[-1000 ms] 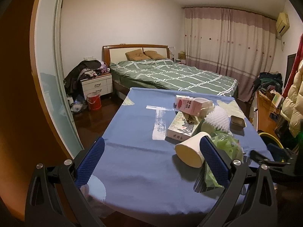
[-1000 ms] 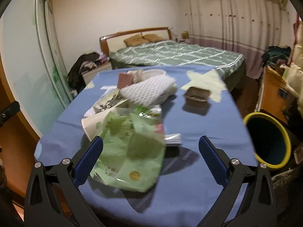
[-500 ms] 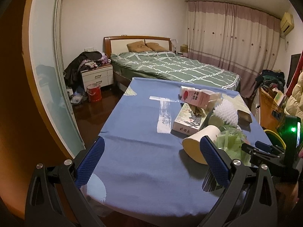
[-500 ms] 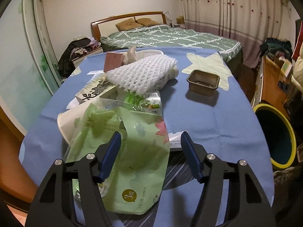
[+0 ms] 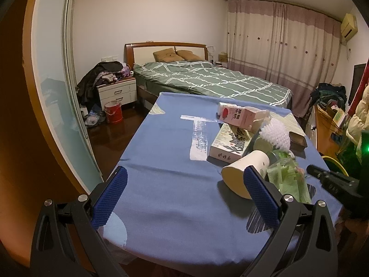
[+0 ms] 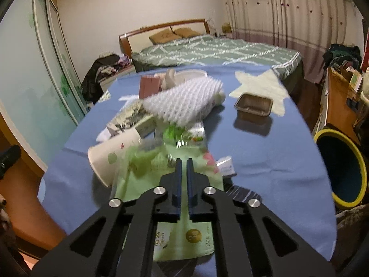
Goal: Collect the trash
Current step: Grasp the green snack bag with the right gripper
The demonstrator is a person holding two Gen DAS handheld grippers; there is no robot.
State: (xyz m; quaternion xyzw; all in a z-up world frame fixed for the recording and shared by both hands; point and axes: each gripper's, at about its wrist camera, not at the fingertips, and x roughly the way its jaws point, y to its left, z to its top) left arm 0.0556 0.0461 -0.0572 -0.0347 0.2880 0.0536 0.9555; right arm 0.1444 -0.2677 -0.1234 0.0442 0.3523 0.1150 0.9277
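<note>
Your right claw [image 6: 183, 161] is closing almost fully over the green plastic package [image 6: 166, 198], with only a thin slit showing between the two blue pads; the film seems to be pinched there, though the blur is making it hard to be sure how firmly. You are gripping it near its upper middle, probably because the wrapper is limp and flat and a pinch on a raised fold is the easiest way to lift it. Your left claw [image 5: 184, 196] is waiting wide open above the near edge of the blue surface [image 5: 161, 161], holding nothing, and it is keeping to the side so the right one has room. The package is lying at the near end of the pile, touching the tipped paper cup [image 6: 110, 159], with the white foam net [image 6: 184, 99] and the printed box [image 6: 133, 120] behind it. The brown tray [image 6: 253, 106] is sitting apart from them on the right. The yellow-rimmed bin [image 6: 341, 168] is standing just beside the right edge of the surface, so I think the next move is carrying the wrapper over there. Be careful: the cup may be rolling if the film is dragging it.
</note>
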